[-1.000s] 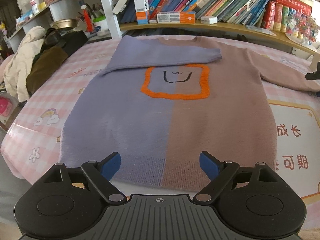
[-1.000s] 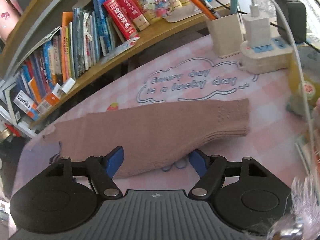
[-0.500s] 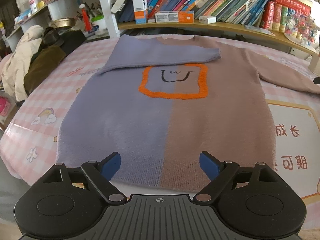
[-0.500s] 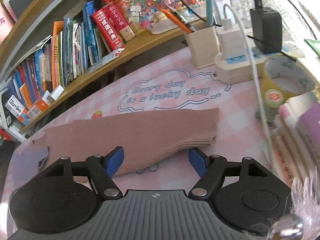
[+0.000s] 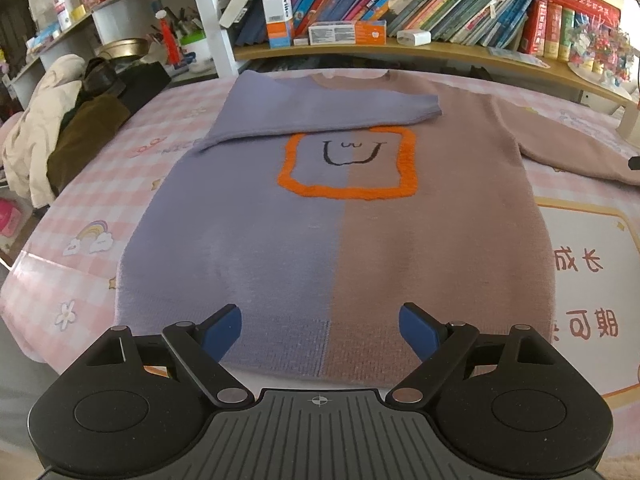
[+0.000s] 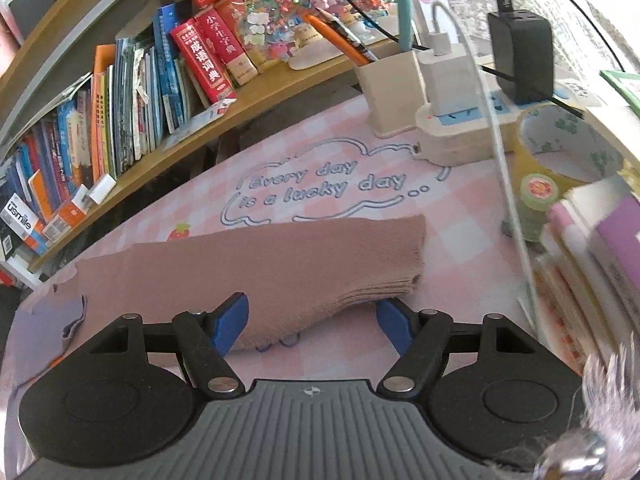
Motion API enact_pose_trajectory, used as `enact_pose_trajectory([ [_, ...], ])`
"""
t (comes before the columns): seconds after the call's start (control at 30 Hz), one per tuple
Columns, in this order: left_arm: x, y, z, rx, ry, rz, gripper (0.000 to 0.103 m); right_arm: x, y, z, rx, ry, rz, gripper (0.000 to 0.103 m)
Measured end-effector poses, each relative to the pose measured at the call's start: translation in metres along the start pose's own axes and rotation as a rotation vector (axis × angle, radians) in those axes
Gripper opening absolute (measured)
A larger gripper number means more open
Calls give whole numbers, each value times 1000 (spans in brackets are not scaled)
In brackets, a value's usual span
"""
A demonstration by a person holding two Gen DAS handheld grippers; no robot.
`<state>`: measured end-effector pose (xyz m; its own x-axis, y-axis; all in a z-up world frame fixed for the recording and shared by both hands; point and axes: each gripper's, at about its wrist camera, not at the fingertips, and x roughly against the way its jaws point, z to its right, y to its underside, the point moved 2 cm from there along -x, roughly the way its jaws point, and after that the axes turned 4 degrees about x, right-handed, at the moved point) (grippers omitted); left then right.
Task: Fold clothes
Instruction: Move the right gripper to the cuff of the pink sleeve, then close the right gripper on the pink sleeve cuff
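Observation:
A half-lilac, half-brown sweater (image 5: pixel 332 240) with an orange square and a face lies flat on the pink checked table. Its lilac sleeve (image 5: pixel 320 110) is folded across the chest. The brown sleeve (image 5: pixel 568 148) stretches out to the right. My left gripper (image 5: pixel 320 334) is open and empty just above the sweater's hem. In the right wrist view my right gripper (image 6: pixel 312 324) is open, its fingers on either side of the brown sleeve (image 6: pixel 256 268) near the cuff (image 6: pixel 404 252).
Bookshelves (image 5: pixel 400 12) run along the far edge. Clothes (image 5: pixel 48 132) are piled at the left. Near the cuff stand a pen holder (image 6: pixel 392 96), a power strip with chargers (image 6: pixel 472 120), a tape roll (image 6: pixel 568 148) and stacked books (image 6: pixel 600 248).
The right gripper has drawn back along the brown sleeve toward its cuff and swung right, bringing the tape roll and stacked books into view. The left gripper has shifted slightly left, still open.

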<state>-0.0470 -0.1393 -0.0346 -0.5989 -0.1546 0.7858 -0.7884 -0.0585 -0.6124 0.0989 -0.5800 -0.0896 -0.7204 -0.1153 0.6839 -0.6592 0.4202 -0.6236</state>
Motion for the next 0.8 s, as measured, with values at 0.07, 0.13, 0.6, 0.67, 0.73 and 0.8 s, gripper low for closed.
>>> enact_pose_trajectory([
  [0.07,0,0,-2,2,-4,-3,89,-4,-3,-2,-13,0,-1,49],
  [0.13,1,0,-2,-1,-4,1,89,-7,-6,-1,-55,33,-6,34],
  [0.6,9,5,-9,2,-12,31,89,2,-18,2,-149,8,-14,5],
  [0.67,10,6,-11,6,-9,34,89,11,-24,-9,-136,-20,18,5],
  [0.73,10,6,-14,11,-4,41,89,20,-31,-21,-119,-51,51,5],
  [0.8,10,5,-17,16,4,49,89,28,-38,-38,-95,-87,79,5],
])
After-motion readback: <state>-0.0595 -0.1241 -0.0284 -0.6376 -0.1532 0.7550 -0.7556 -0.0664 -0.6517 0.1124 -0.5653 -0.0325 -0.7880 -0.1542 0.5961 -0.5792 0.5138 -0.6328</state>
